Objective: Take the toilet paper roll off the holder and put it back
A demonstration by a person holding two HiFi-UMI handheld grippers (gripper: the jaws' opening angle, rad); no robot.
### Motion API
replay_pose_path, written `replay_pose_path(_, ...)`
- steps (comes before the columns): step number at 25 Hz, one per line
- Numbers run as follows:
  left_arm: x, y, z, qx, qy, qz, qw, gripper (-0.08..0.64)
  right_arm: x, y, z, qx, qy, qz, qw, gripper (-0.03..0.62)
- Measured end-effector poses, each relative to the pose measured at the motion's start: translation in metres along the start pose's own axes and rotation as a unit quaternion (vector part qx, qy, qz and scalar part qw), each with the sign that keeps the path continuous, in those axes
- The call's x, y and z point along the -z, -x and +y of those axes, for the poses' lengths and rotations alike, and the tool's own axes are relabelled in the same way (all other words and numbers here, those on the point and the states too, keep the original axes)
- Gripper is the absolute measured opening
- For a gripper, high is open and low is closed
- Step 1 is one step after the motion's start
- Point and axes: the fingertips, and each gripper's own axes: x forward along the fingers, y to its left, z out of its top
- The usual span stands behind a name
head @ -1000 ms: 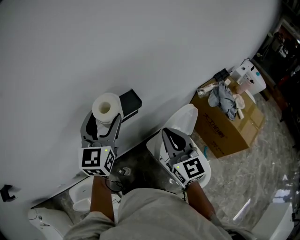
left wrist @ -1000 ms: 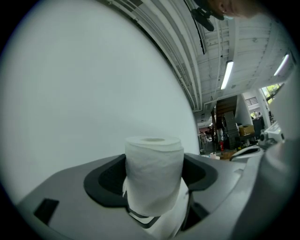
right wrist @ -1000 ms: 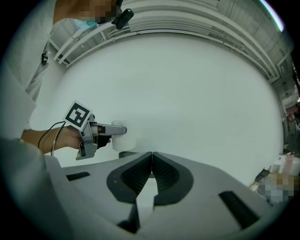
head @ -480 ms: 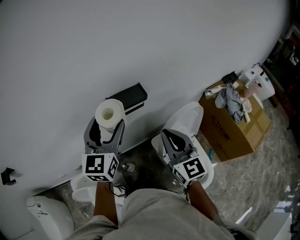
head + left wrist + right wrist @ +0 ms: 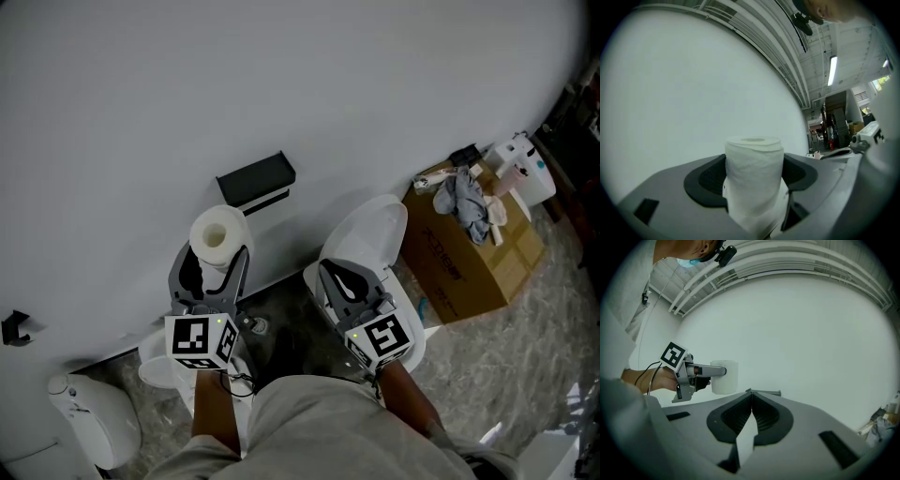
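A white toilet paper roll (image 5: pixel 217 234) stands upright between the jaws of my left gripper (image 5: pixel 214 253), which is shut on it. In the left gripper view the roll (image 5: pixel 753 159) fills the gap between the dark pads (image 5: pixel 708 180). It hangs just below and left of the black holder (image 5: pixel 256 179) on the white wall, apart from it. My right gripper (image 5: pixel 342 278) hovers to the right over the toilet, jaws shut together with nothing in them. The right gripper view shows its closed jaws (image 5: pixel 751 405), with the left gripper (image 5: pixel 689 374) and roll (image 5: pixel 724 377) beyond, and the holder's edge (image 5: pixel 764 392).
A white toilet (image 5: pixel 377 230) stands under my right gripper. A cardboard box (image 5: pixel 469 258) with cloths and bottles on top sits at the right. A white rounded appliance (image 5: pixel 94 431) lies at the lower left. The floor is grey stone.
My left gripper has drawn back from the wall with the roll, which overlapped the holder before and now sits below it. The right gripper has shifted slightly.
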Motion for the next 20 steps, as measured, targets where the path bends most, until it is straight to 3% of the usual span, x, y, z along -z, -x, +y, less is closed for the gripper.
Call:
replay_pose_path(11,-0.004,0.03,-0.023,-0.015,-0.002,-0.005,0.9999,0.357,0.004,0.027,0.01,-0.02,-0.007,-0.002,1.0,0.005)
replay_pose_path(20,-0.006,0.031,-0.045,0.001,0.003,0.003,1.0,0.357,0.019,0.039,0.004,-0.015,-0.03,0.009,0.999,0.006)
